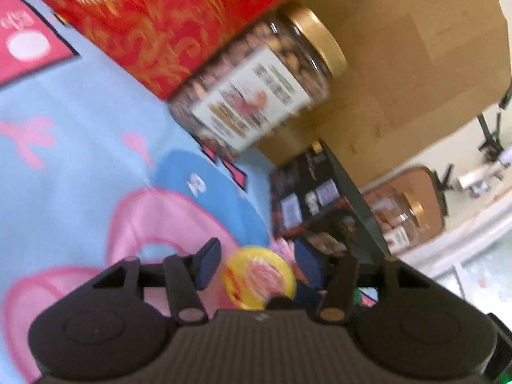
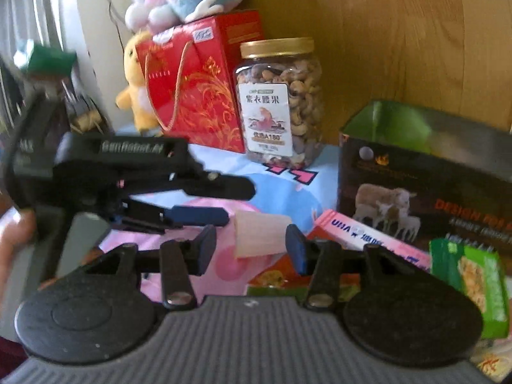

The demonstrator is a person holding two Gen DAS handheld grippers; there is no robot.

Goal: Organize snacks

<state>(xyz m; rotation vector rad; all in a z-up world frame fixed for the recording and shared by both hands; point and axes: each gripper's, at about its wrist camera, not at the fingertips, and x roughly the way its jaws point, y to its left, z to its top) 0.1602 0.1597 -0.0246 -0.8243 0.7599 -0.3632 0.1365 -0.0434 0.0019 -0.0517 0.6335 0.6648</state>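
Left wrist view shows the left gripper (image 1: 256, 267) spread wide around a small yellow-lidded snack cup (image 1: 258, 277), not pinching it, likely lining up a grasp. Beyond, a cashew jar (image 1: 256, 86) stands against a red gift box (image 1: 160, 22), grouped at the wooden backboard (image 1: 416, 48). In the right wrist view the right gripper (image 2: 251, 249) is also wide, framing a pale wafer pack (image 2: 262, 235) lying on the cartoon cloth (image 2: 288, 188), beside a pink UHA candy box (image 2: 368, 240).

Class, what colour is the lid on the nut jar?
Gold. The lid on the nut jar shows best in the right wrist view.
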